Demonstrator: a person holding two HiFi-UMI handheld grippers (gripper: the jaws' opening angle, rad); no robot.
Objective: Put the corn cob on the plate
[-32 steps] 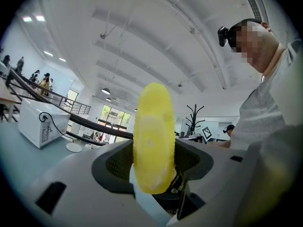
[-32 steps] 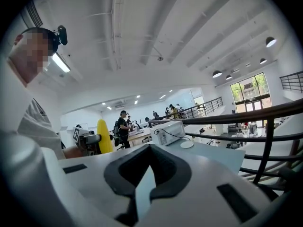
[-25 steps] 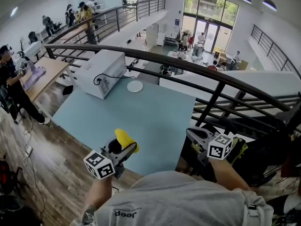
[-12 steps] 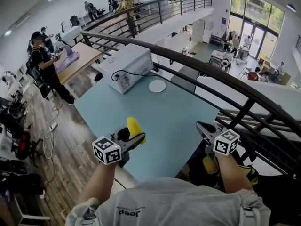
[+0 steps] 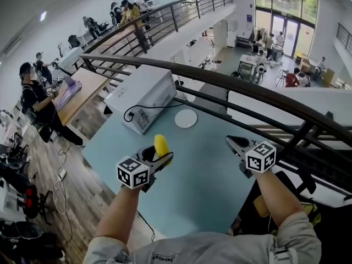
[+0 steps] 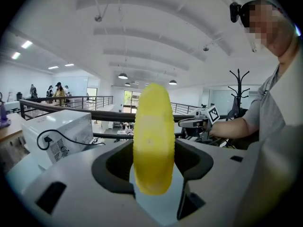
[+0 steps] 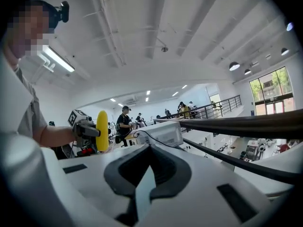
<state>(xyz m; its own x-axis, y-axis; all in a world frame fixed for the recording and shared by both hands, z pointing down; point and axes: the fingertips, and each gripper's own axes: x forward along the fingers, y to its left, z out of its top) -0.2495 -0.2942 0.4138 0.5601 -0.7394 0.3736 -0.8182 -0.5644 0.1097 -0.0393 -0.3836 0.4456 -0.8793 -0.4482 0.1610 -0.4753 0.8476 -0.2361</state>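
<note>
The yellow corn cob [image 5: 160, 146] stands upright between the jaws of my left gripper [image 5: 161, 157], which is shut on it above the light blue table [image 5: 209, 175]. In the left gripper view the corn cob [image 6: 153, 138] fills the middle, pressed between both pads. The white plate [image 5: 186, 118] lies empty on the table, ahead and slightly right of the cob, near the railing. My right gripper [image 5: 234, 144] hovers over the table's right side with its jaws together and nothing in them. From the right gripper view the corn cob [image 7: 102, 130] shows at the left.
A white box-shaped appliance [image 5: 142, 97] with a black cable sits on the table left of the plate. A dark metal railing [image 5: 247, 89] runs along the table's far edge, with an open drop behind it. People stand at desks far left.
Both grippers have come forward over the table, closer to the plate and the railing. The cob stays held in the left gripper; the right one is still empty.
</note>
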